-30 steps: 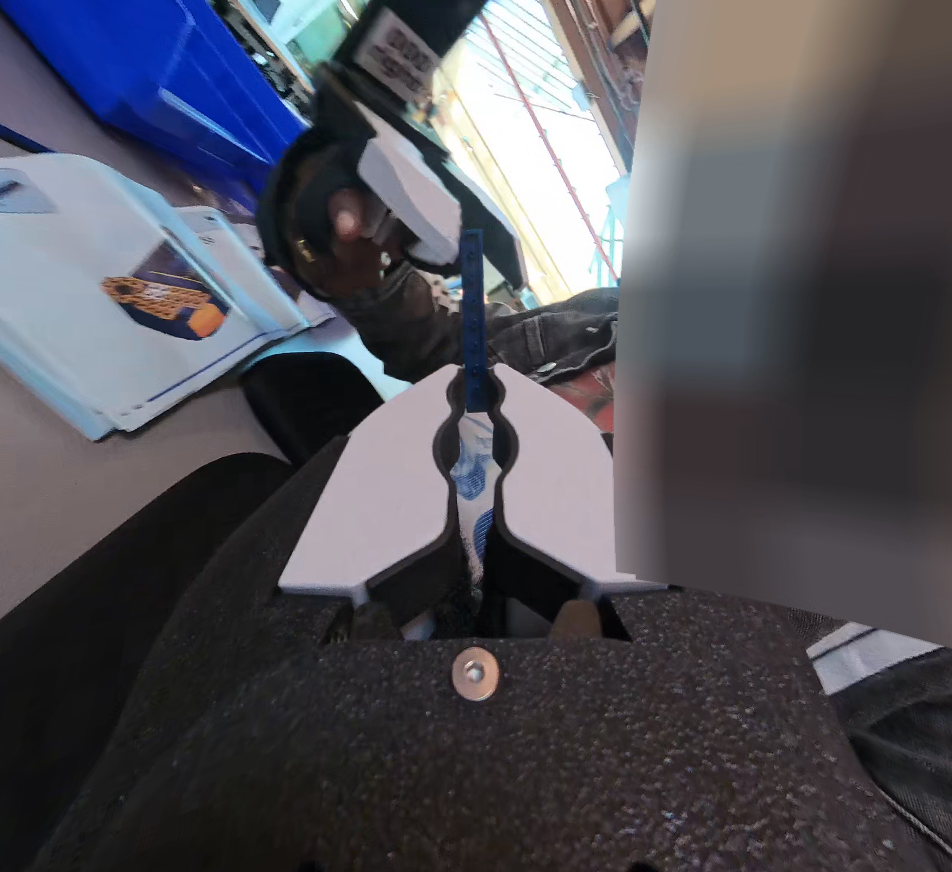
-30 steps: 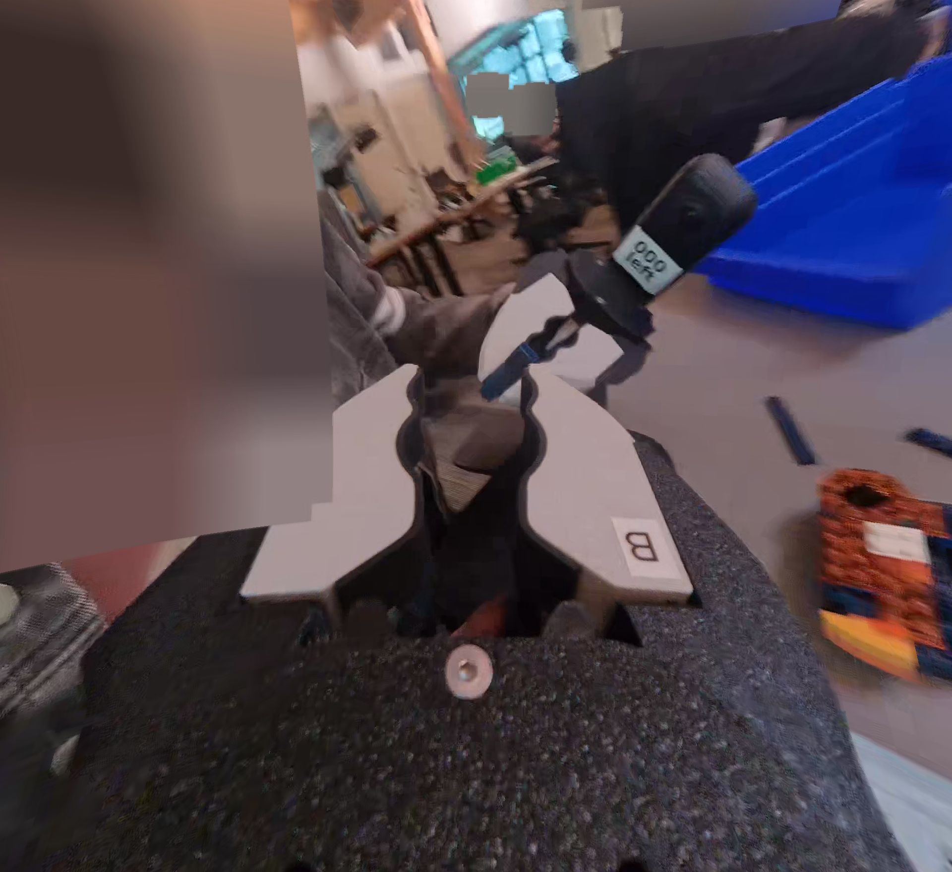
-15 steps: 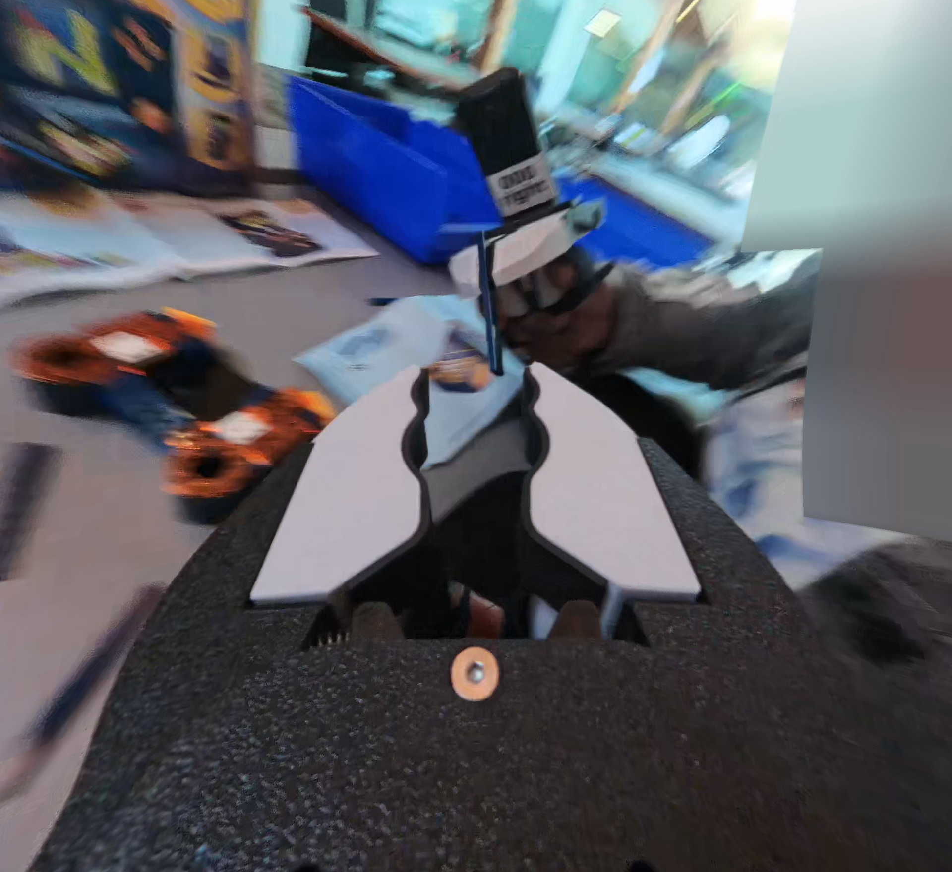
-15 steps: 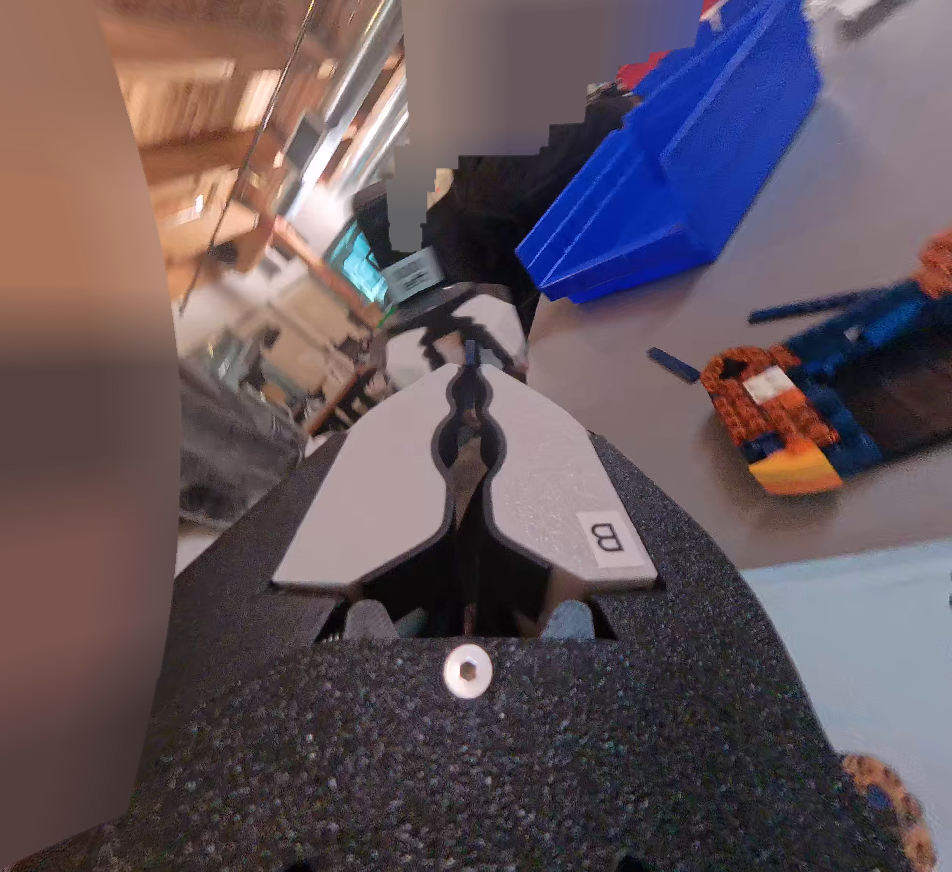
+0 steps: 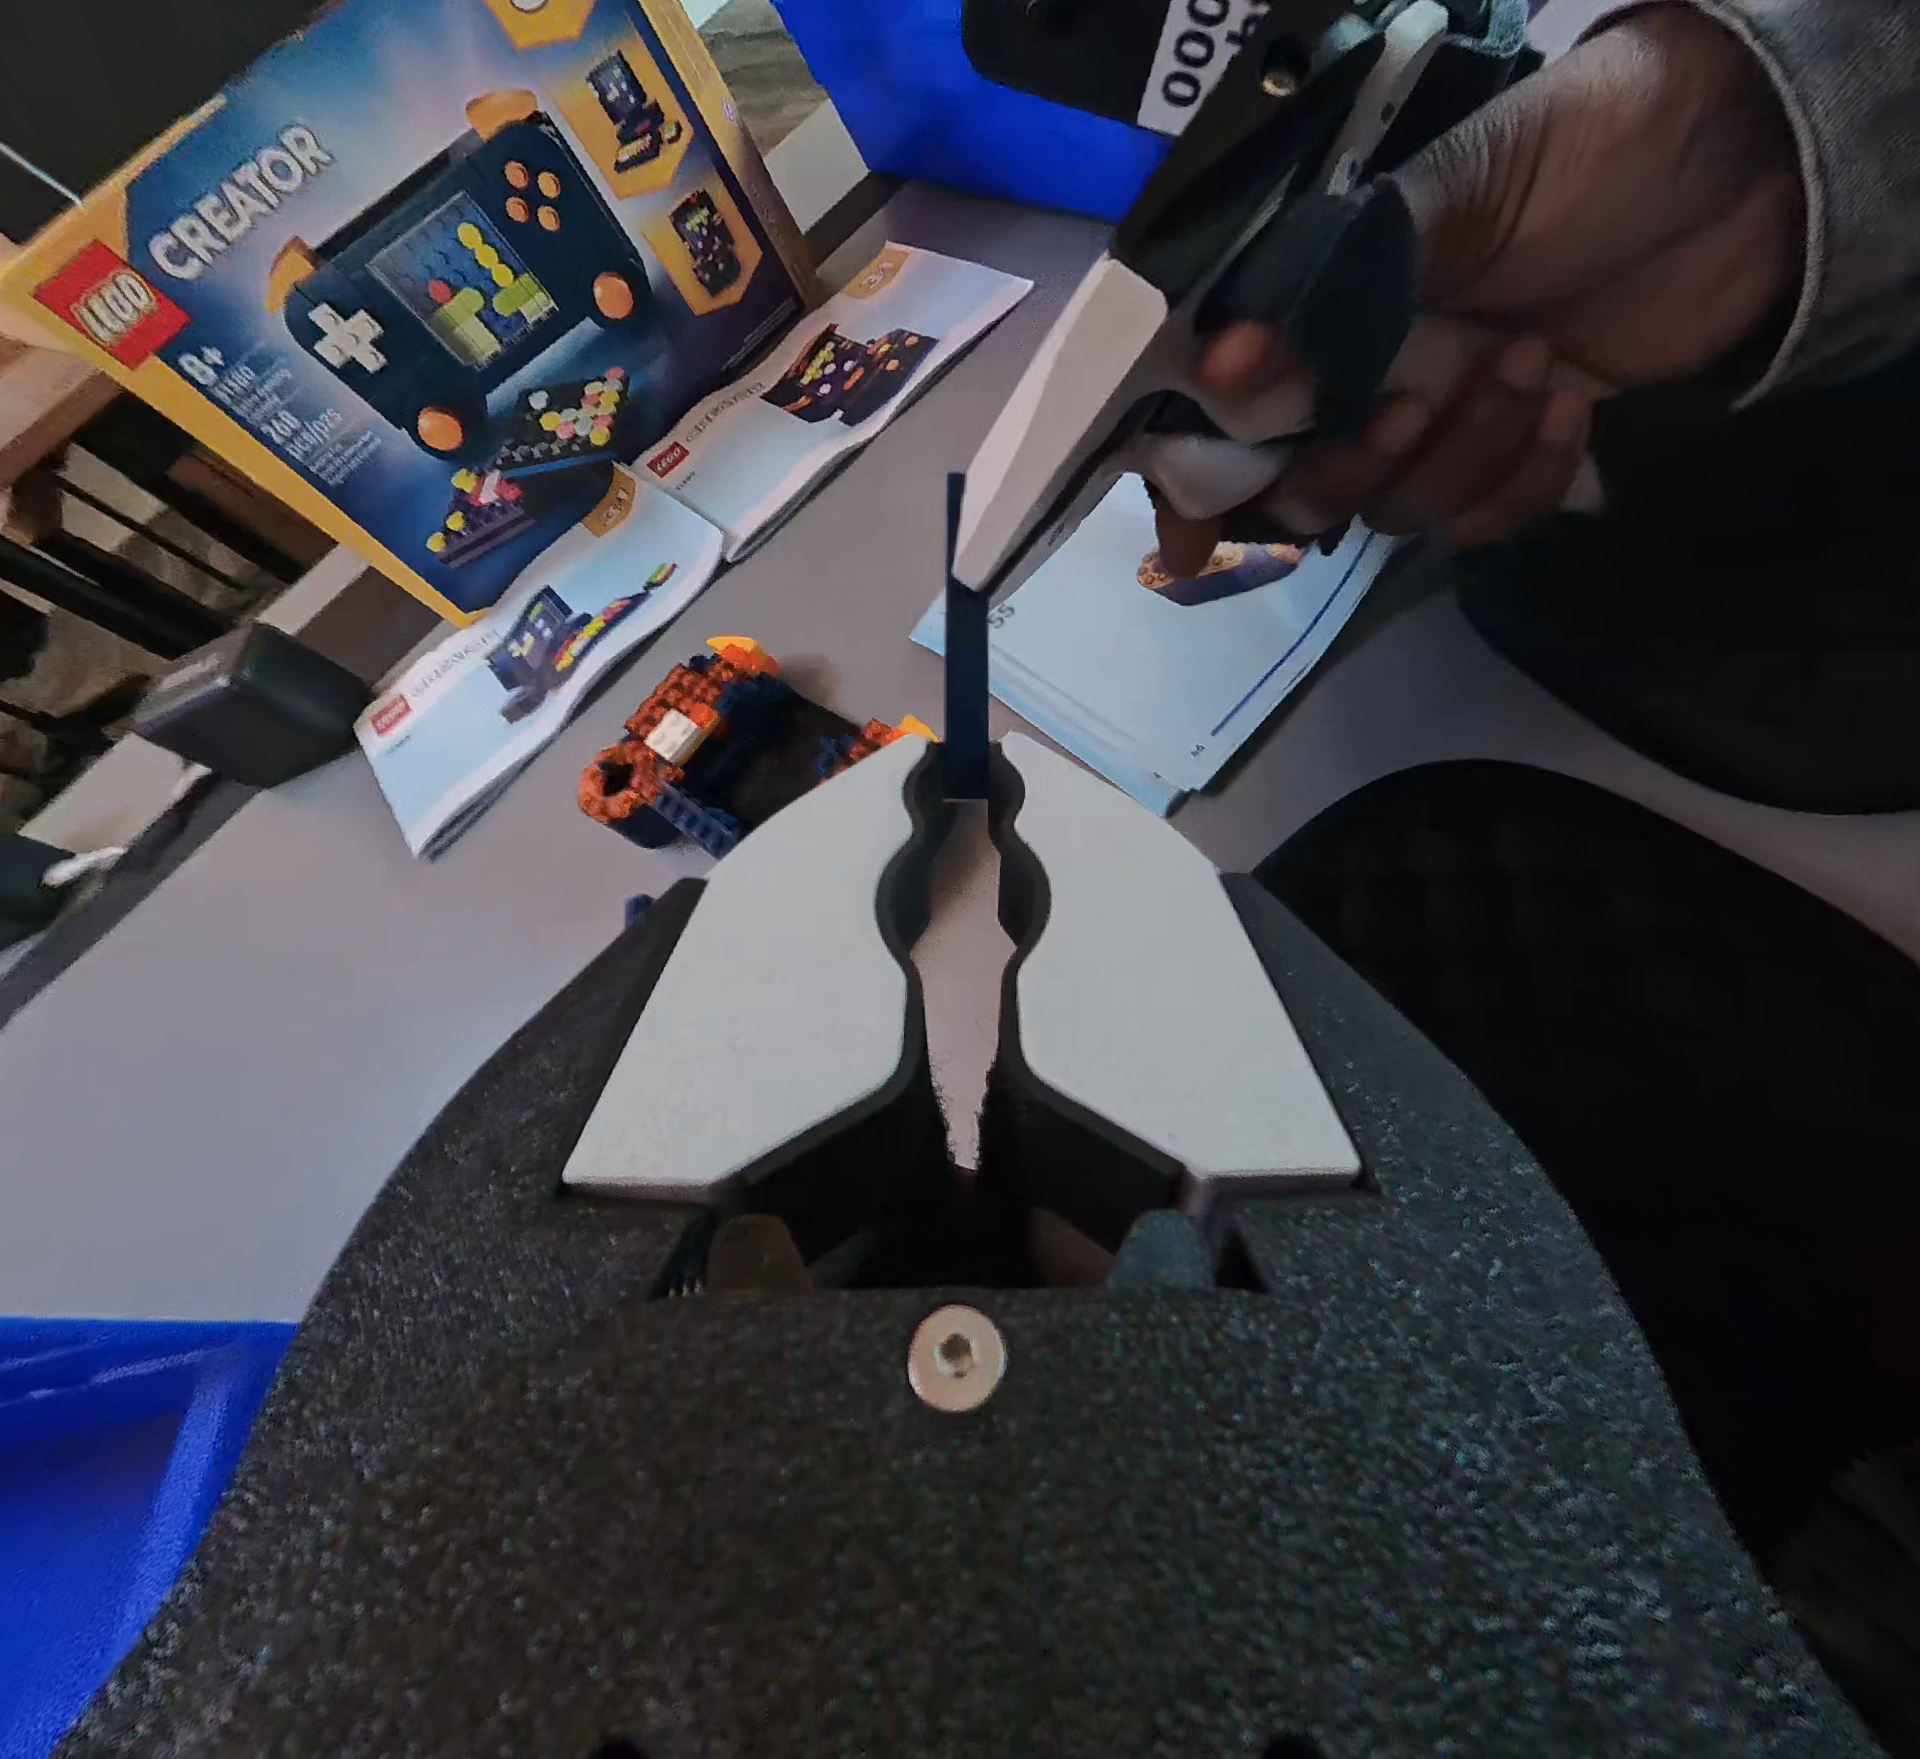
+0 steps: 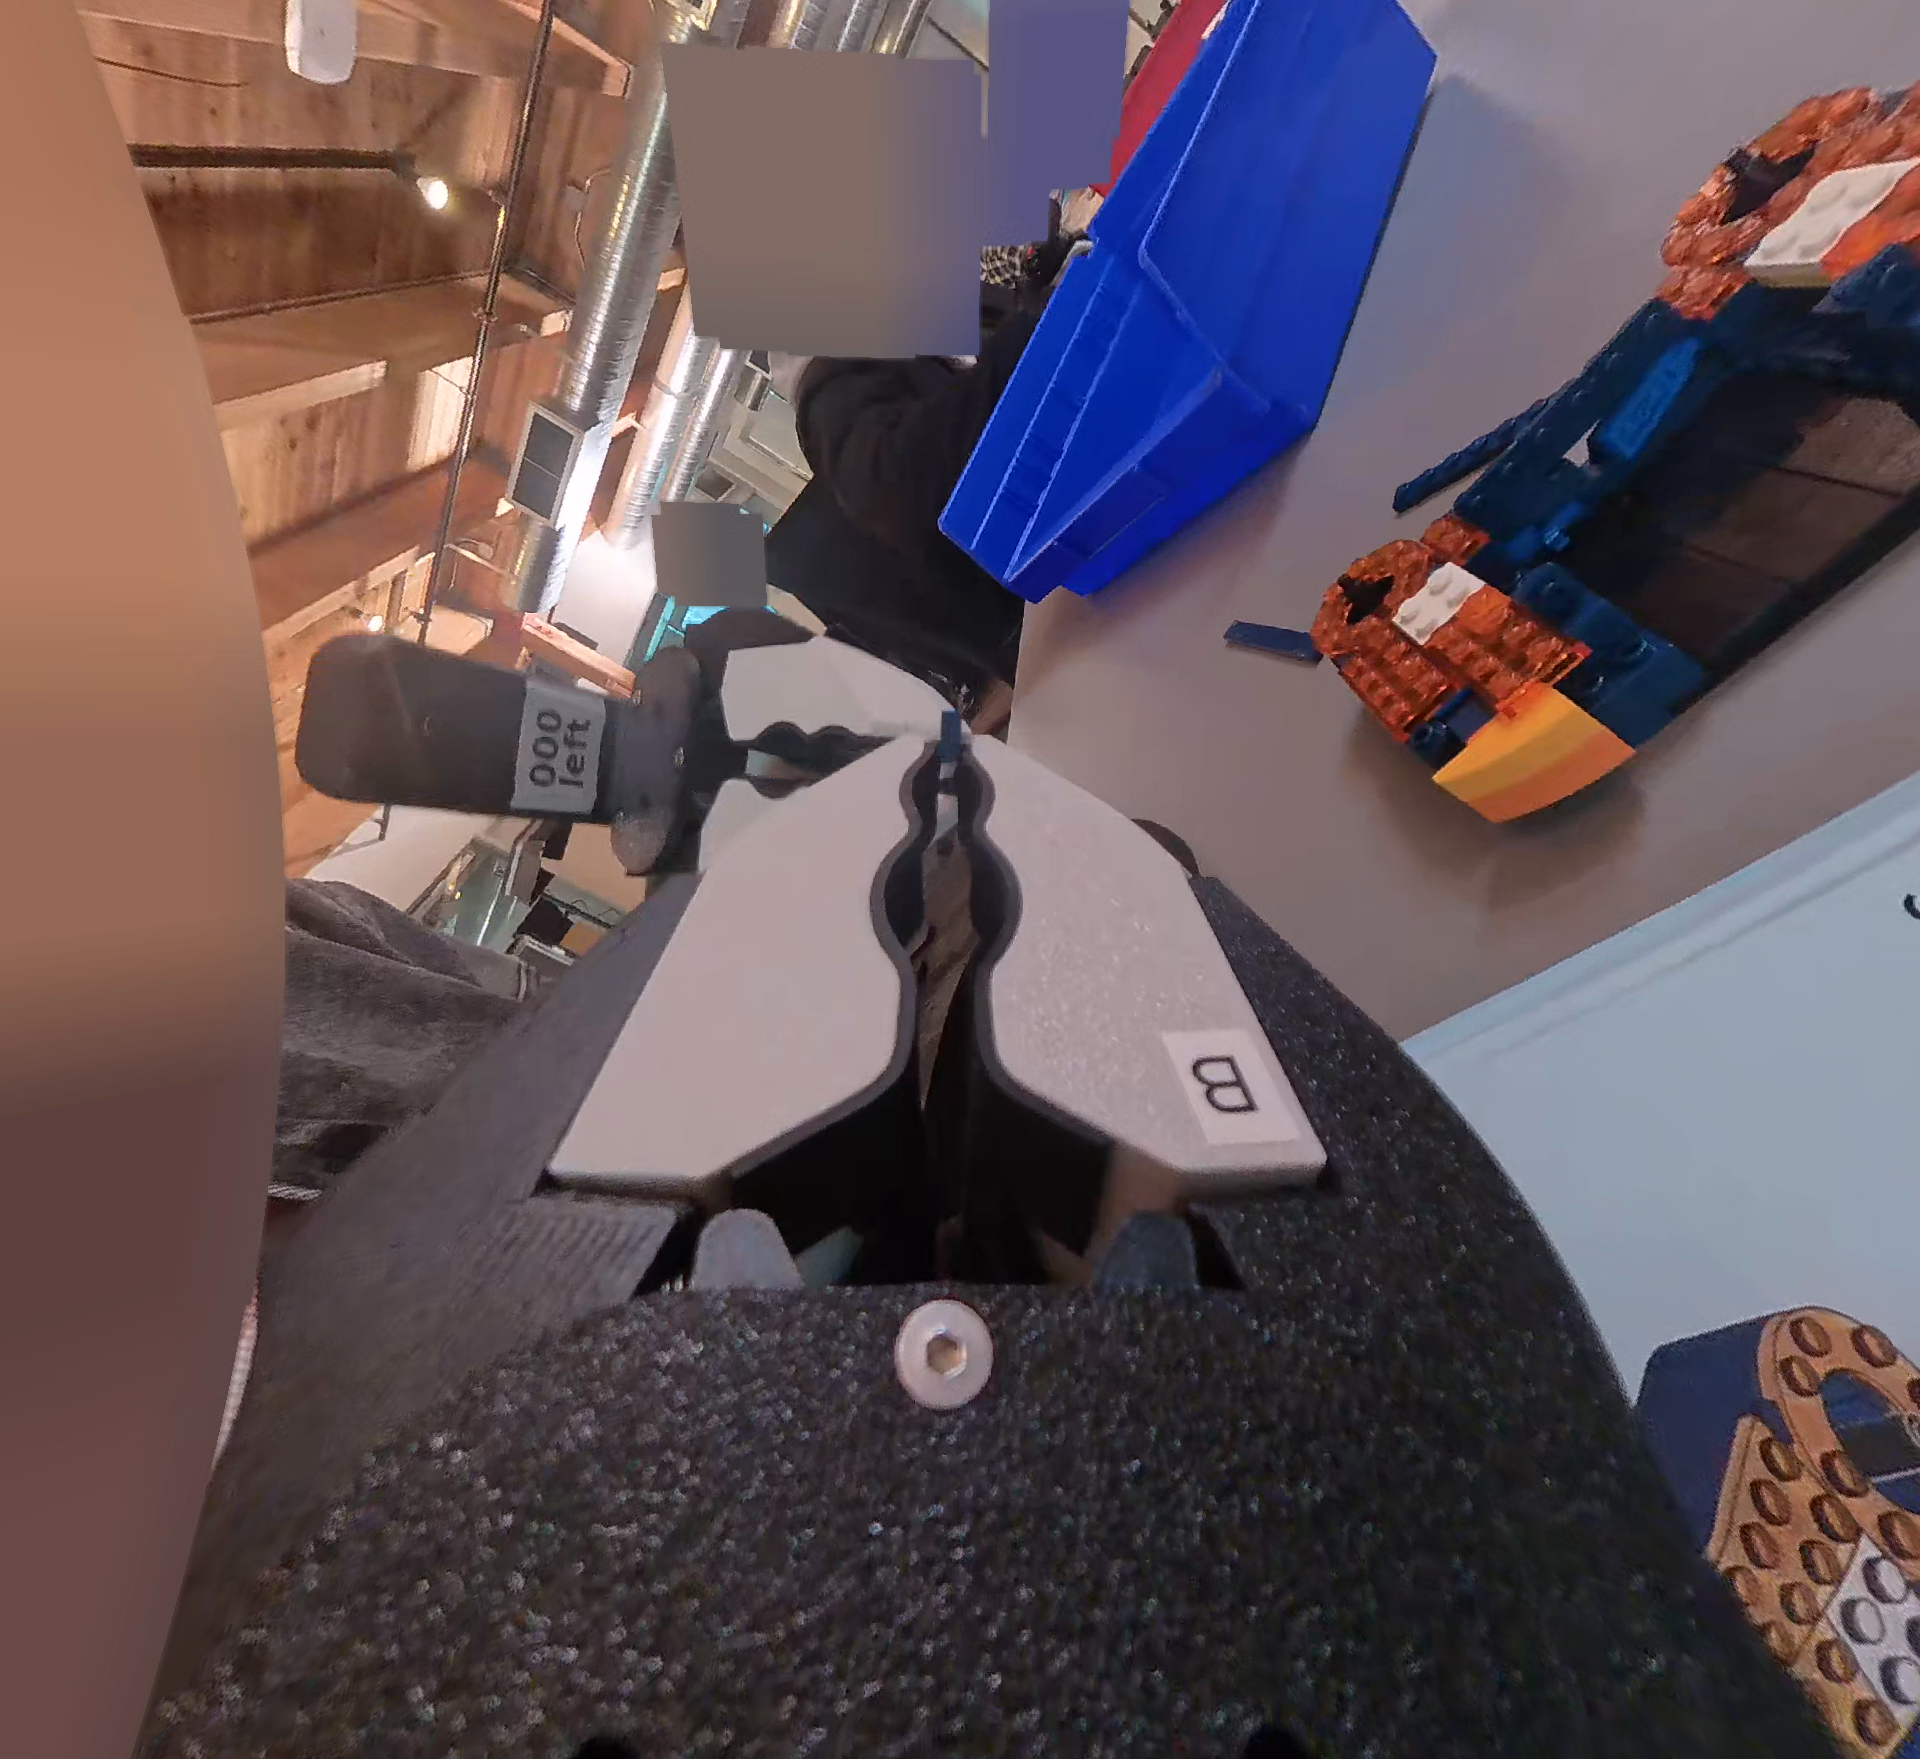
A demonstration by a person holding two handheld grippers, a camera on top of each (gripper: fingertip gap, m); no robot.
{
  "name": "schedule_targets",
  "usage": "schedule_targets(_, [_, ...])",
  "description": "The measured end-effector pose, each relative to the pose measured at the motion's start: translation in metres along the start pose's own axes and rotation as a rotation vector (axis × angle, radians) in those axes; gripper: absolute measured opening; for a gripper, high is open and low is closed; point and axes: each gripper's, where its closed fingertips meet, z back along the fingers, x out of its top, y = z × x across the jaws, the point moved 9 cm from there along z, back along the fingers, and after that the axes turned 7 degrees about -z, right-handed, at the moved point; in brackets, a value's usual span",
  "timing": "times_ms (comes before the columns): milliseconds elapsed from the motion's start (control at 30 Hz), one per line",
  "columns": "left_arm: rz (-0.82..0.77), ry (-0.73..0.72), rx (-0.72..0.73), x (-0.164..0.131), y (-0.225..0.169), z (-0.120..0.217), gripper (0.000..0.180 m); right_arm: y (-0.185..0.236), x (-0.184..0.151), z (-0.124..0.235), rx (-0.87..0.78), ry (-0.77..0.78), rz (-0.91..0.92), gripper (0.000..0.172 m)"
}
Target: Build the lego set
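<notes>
BLUE BIN: a blue plastic bin (image 6: 1195, 275) stands on the grey surface (image 6: 1299, 774) beyond the brick model; its inside is turned away, so what it holds cannot be told. Another blue bin (image 5: 914, 68) sits behind the right claw in the left wrist view, its contents out of sight too.
SET BOX: a printed cardboard toy-brick box (image 5: 416, 234) stands upright at the back, closed, with instruction booklets (image 5: 540, 670) lying open before it.
STRIP: a thin dark blue brick strip (image 5: 964, 670) stands upright above the surface, between the two claws.
LEFT CLAW: the left claw (image 5: 966, 774) is nearly closed, its tips pinching the lower end of the strip.
RIGHT CLAW: the right claw (image 6: 948, 759) is closed on the strip's upper part, a short blue end showing past its tips; a hand (image 5: 1558, 296) grips its handle, angled downward.
NEARBY: an orange and dark blue brick model (image 5: 717, 753) lies on the surface just beyond the left claw.
</notes>
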Motion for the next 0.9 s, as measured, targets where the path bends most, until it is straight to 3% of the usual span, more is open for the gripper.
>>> schedule_targets(67, [0.073,0.056,-0.005,-0.010,0.009,0.007,0.007,0.000,0.001,0.001,-0.016,0.009,0.005,0.012])
schedule_targets(167, [0.171,0.243,-0.042,-0.047,0.030,0.026,0.007,0.004,0.007,0.015,-0.046,-0.031,0.075,0.013])
schedule_targets(300, [0.237,0.409,-0.210,-0.091,0.050,0.033,0.007,0.012,0.014,0.032,-0.089,-0.074,0.172,0.011])
schedule_targets(467, [0.231,0.526,-0.319,-0.099,0.057,0.018,0.007,0.026,0.018,0.040,-0.102,-0.087,0.244,0.010])
schedule_targets(733, [0.241,0.625,-0.313,-0.106,0.058,0.014,0.016,0.034,0.020,0.050,-0.101,-0.112,0.280,0.009])
schedule_targets(900, [0.245,0.563,-0.268,-0.095,0.071,0.018,0.022,0.040,0.022,0.062,-0.109,-0.136,0.312,0.009])
